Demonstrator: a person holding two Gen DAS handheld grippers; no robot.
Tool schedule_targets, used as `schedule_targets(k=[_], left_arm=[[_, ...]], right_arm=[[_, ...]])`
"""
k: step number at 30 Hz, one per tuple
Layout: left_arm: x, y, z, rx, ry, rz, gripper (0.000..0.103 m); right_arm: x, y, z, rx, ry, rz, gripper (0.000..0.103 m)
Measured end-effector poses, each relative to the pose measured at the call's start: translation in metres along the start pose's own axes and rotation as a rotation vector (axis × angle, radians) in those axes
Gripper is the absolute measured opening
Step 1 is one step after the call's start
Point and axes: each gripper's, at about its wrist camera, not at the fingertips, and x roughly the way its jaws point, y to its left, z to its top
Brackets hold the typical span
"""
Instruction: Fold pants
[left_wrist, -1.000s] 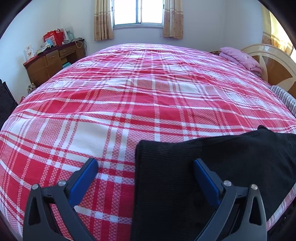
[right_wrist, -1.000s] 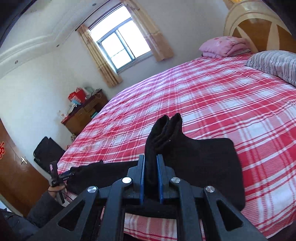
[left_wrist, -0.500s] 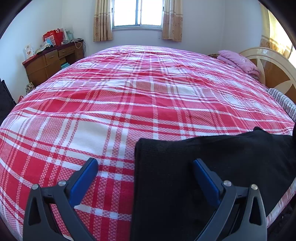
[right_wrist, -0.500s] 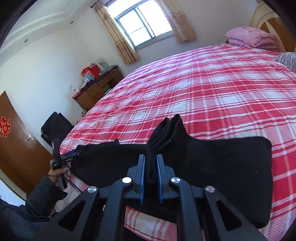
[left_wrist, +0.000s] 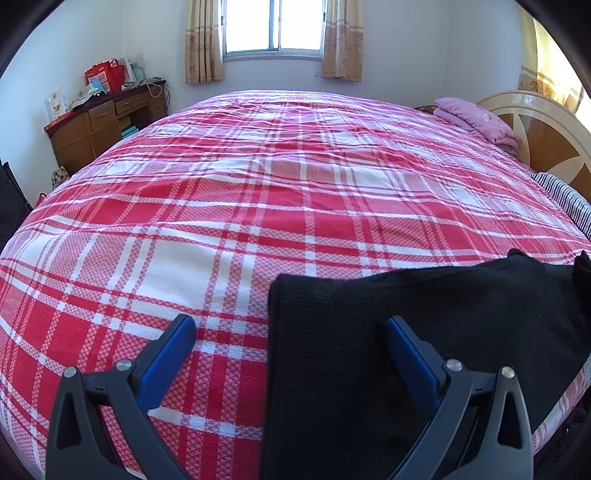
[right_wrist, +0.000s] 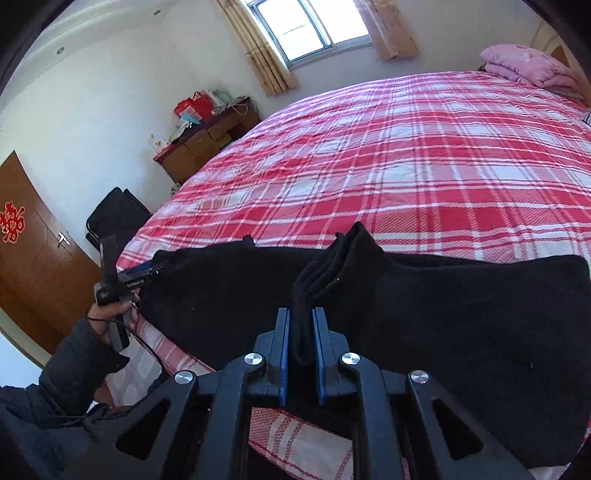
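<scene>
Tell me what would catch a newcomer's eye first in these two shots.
The red and white plaid bedspread fills both views. The black pants lie dark across its near edge, a bunched ridge pinched in the right gripper, while the left gripper is open over their end. A folded pink blanket sits by the headboard.

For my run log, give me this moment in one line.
left tongs: open over pants edge | right tongs: shut on pants bunch | pants on bed

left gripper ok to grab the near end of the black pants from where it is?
Probably yes. The left gripper is open, and the left edge of the black knit pants lies between its fingers on the red plaid bedspread, with nothing in between.
</scene>
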Motion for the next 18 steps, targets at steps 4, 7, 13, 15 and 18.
schedule_targets(k=[4, 7, 13, 15, 18], left_arm=[[-0.002, -0.004, 0.001, 0.012, -0.009, 0.019, 0.103], [-0.013, -0.009, 0.005, 0.004, -0.03, 0.008, 0.103], [-0.058, -0.049, 0.026, 0.036, -0.118, -0.089, 0.103], [-0.066, -0.077, 0.031, 0.037, -0.119, -0.195, 0.103], [-0.063, -0.14, 0.032, 0.115, -0.064, -0.367, 0.103]], right_arm=[[0.016, 0.007, -0.004, -0.03, 0.033, -0.012, 0.012], [0.032, 0.008, -0.009, -0.062, 0.087, -0.048, 0.013], [0.023, 0.008, -0.01, -0.096, 0.128, -0.06, 0.036], [-0.007, 0.007, -0.003, -0.115, 0.064, -0.064, 0.044], [-0.049, -0.014, 0.005, -0.064, -0.028, -0.123, 0.045]])
